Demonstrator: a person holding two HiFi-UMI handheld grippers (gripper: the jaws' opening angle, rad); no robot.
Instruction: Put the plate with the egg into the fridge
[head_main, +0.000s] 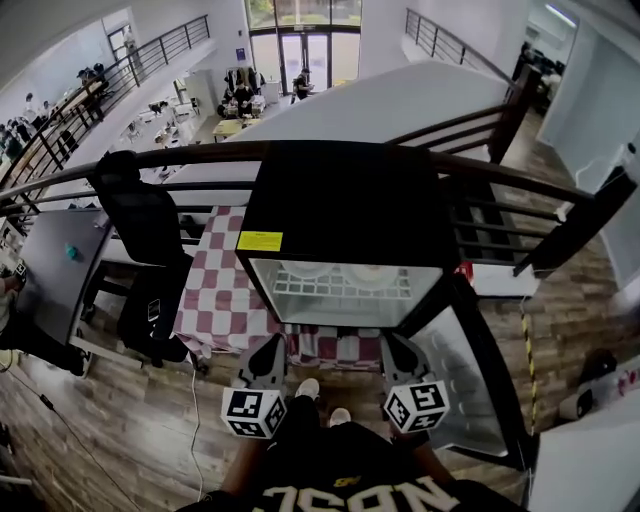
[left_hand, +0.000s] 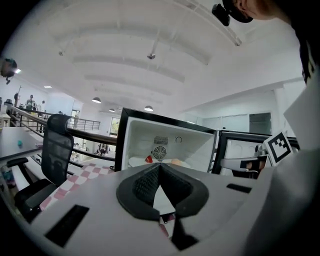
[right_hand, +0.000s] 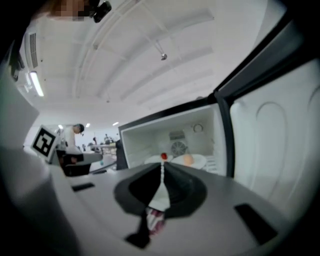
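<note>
The black mini fridge (head_main: 340, 200) stands open on a checkered table, its door (head_main: 470, 390) swung out to the right. On its wire shelf lie two white plates. The right plate (right_hand: 197, 161) carries the egg (right_hand: 188, 159); the left plate (left_hand: 137, 161) has a small red thing (left_hand: 149, 159) on it. From above, the egg plate (head_main: 377, 272) shows at the shelf's back right. My left gripper (head_main: 268, 352) and right gripper (head_main: 398, 352) hang side by side in front of the open fridge, clear of it. Both are shut and empty, the jaws meeting in the left gripper (left_hand: 159, 166) and right gripper (right_hand: 162, 167) views.
A red-and-white checkered cloth (head_main: 215, 290) covers the table under the fridge. A black office chair (head_main: 150, 260) stands to the left, beside a grey desk (head_main: 60, 260). A dark railing (head_main: 200, 155) runs behind the fridge. The floor is wood.
</note>
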